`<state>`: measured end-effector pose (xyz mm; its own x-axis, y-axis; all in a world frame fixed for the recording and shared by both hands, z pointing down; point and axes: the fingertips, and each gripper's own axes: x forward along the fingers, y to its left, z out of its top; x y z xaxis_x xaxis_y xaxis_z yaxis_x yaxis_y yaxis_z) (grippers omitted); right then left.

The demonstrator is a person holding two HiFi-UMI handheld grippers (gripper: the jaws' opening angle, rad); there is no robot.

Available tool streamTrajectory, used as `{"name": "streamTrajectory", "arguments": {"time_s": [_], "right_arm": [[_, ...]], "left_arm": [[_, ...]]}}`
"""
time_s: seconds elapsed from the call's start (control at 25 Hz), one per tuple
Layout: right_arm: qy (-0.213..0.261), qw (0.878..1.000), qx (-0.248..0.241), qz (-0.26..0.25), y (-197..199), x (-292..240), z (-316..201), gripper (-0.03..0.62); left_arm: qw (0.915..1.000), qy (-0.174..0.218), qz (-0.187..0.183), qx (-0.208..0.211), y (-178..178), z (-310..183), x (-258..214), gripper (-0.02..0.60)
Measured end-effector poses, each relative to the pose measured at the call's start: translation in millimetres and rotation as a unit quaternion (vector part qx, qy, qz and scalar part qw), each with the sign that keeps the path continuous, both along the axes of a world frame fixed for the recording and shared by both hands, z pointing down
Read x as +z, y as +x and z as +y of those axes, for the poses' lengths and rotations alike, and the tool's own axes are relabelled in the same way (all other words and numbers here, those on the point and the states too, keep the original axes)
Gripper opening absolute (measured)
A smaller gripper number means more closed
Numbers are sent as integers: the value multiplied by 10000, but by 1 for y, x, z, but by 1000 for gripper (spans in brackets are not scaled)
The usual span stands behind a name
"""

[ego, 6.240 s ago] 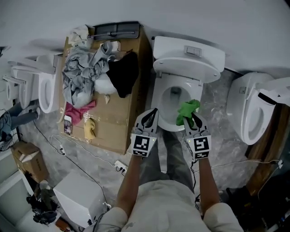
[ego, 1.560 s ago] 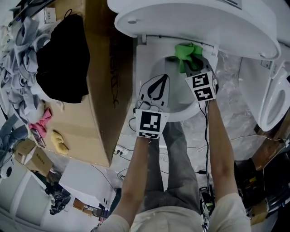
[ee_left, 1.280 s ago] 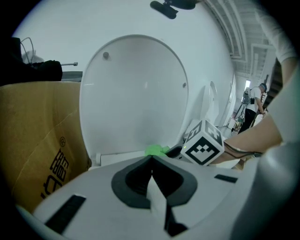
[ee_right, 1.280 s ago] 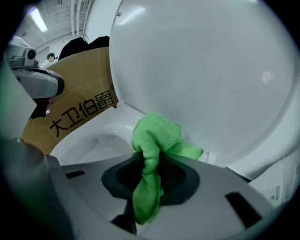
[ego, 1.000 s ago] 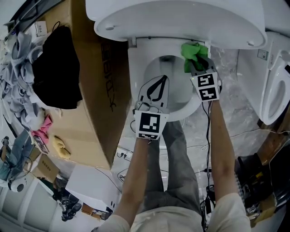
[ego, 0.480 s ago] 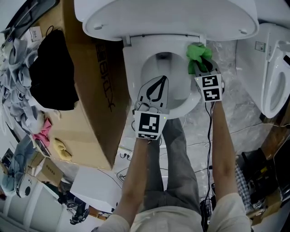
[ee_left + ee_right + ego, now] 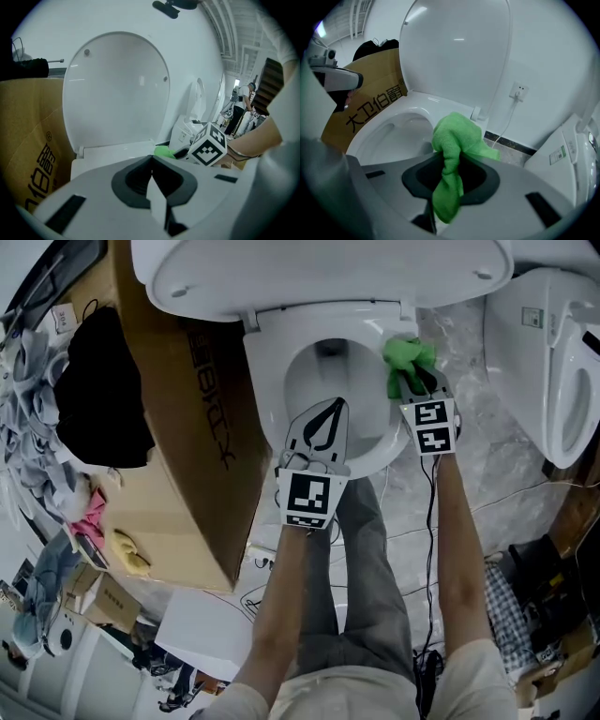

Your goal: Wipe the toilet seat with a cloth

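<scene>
Your right gripper (image 7: pixel 410 382) is clenched on the green cloth (image 7: pixel 405 356): in the right gripper view a twisted strand of it runs down between the jaws, and the bunched bulk sticks out past their tips. In the head view the cloth sits in the upper centre-right of the frame, over the right side of the toilet seat (image 7: pixel 270 381) and close to the hinge. You cannot tell from these views whether it presses on the rim.

Your left gripper (image 7: pixel 332 409) is closed with nothing in it. The left gripper view shows its jaws meeting in a line. In the head view it hovers at the centre of the frame, over the near part of the bowl.

The lid (image 7: pixel 319 273) stands raised across the top edge. A cardboard box (image 7: pixel 202 442) stands just beside the toilet at the left, with a black garment (image 7: pixel 98 399) lying on top. Another toilet (image 7: pixel 553 362) shows at the right edge.
</scene>
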<state>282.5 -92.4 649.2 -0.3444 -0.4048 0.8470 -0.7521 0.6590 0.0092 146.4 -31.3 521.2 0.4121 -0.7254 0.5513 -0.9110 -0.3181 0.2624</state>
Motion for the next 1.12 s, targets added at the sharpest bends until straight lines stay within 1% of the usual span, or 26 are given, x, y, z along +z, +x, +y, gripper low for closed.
{"name": "streamTrajectory", "arguments": {"time_s": [0.56, 0.88, 1.12], "right_arm": [[-81, 9997, 210, 5, 17, 2, 49, 95], [-151, 9995, 267, 14, 24, 3, 76, 95], [-204, 9994, 292, 14, 29, 5, 97, 95]], "left_arm": [[9991, -108, 111, 401, 29, 31, 5, 12], [9976, -259, 194, 620, 43, 59, 10, 12], [9965, -374, 269, 691, 52, 77, 14, 12]]}}
